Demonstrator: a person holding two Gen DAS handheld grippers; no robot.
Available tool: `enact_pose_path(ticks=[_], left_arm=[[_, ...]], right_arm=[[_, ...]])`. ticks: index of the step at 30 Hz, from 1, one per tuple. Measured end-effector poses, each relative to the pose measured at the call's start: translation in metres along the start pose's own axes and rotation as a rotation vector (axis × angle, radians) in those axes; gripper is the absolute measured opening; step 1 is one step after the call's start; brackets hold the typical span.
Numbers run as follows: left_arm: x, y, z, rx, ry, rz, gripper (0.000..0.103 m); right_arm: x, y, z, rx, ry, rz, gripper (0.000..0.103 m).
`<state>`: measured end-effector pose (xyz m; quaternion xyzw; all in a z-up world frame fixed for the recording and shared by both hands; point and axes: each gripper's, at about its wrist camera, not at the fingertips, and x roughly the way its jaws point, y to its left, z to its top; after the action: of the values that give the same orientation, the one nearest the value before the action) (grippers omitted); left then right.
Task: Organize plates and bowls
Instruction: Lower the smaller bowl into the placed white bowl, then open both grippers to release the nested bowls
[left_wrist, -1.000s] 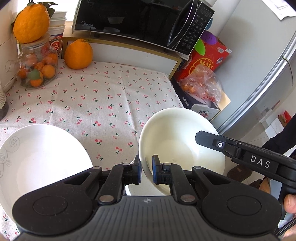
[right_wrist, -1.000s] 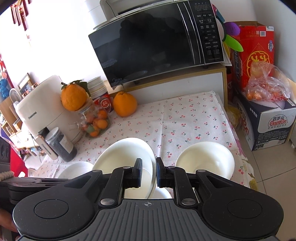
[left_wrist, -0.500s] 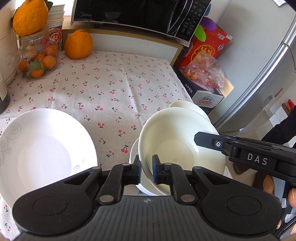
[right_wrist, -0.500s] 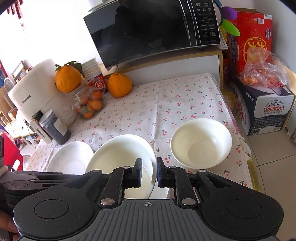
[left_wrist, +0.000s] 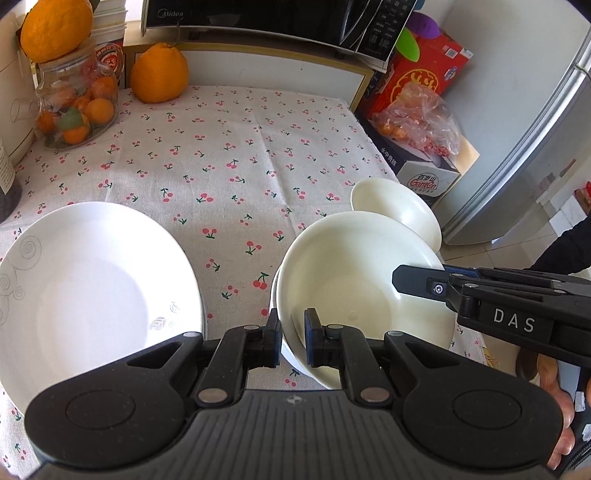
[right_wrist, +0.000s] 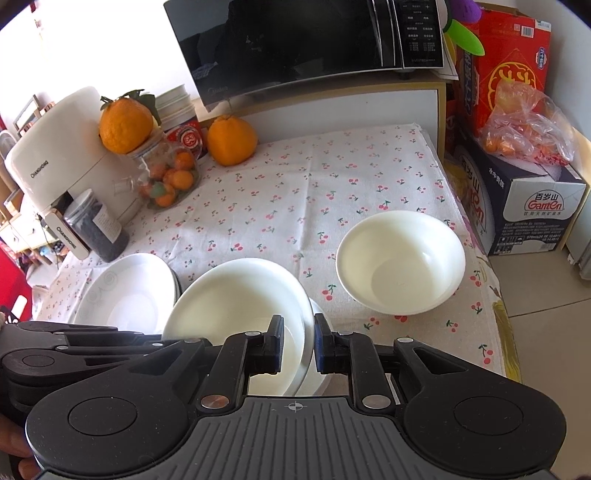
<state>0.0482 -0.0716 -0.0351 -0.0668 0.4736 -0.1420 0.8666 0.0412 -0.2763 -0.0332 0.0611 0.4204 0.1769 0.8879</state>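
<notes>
A white bowl (left_wrist: 351, 288) hangs tilted between both grippers. My left gripper (left_wrist: 291, 332) is shut on its near rim. My right gripper (right_wrist: 299, 339) is shut on the opposite rim and shows in the left wrist view as a black finger (left_wrist: 413, 280) over the bowl's right edge. The held bowl (right_wrist: 236, 295) sits partly inside a second white bowl (right_wrist: 317, 373) under it; I cannot tell whether they touch. A third bowl (right_wrist: 400, 258) stands alone on the cloth to the right. A white plate (left_wrist: 92, 291) with grey swirls lies to the left.
The cherry-print tablecloth (left_wrist: 229, 155) is bare in the middle. At the back stand a fruit jar (left_wrist: 74, 110) topped by an orange, a loose orange (left_wrist: 159, 74) and a microwave (right_wrist: 303, 48). Boxes (right_wrist: 532, 214) stand past the table's right edge.
Both grippers have tipped downward with the bowl, bringing it lower over the bowl beneath. The third bowl has come into the left wrist view. Both grips are unchanged.
</notes>
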Motion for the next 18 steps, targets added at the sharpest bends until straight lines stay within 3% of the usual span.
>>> enact_pose_path(ticks=[6, 18], left_arm=[[0.004, 0.000, 0.002, 0.020, -0.007, 0.009, 0.014], [0.000, 0.001, 0.006, 0.019, -0.034, 0.007, 0.023]], right_arm=[[0.010, 0.002, -0.003, -0.014, 0.045, -0.029, 0.018], [0.011, -0.003, -0.002, 0.009, 0.040, -0.058, 0.018]])
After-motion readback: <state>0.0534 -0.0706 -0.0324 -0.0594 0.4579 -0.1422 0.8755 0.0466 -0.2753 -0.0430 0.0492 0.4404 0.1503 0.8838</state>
